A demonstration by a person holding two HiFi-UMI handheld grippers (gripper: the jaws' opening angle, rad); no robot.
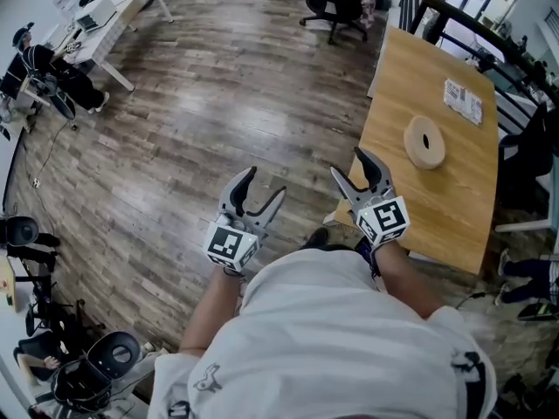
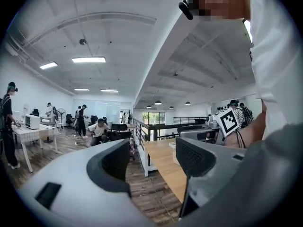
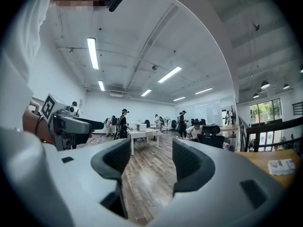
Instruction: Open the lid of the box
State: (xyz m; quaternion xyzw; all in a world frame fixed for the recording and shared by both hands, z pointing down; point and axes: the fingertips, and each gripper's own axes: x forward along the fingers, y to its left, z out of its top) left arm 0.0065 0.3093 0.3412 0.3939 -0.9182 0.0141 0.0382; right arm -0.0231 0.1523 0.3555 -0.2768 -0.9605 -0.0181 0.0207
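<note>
A light wooden table (image 1: 454,199) stands to the right. On it lie a round pale wooden thing with a dark hole in its middle (image 1: 424,141) and a flat printed packet (image 1: 463,101). No box with a lid is plain to see. My left gripper (image 1: 266,183) hangs open over the plank floor, left of the table. My right gripper (image 1: 347,162) is open at the table's near corner. Nothing sits between either pair of jaws. Along the left gripper (image 2: 152,155) I see the table (image 2: 165,162) ahead; along the right gripper (image 3: 151,157), bare floor.
Black office chairs (image 1: 336,3) stand beyond the table's far end and a dark railing (image 1: 489,37) runs behind it. White desks (image 1: 118,16) and seated people (image 1: 39,68) are far left. Gear and cables (image 1: 87,365) crowd the near left. More people stand at desks (image 3: 142,126).
</note>
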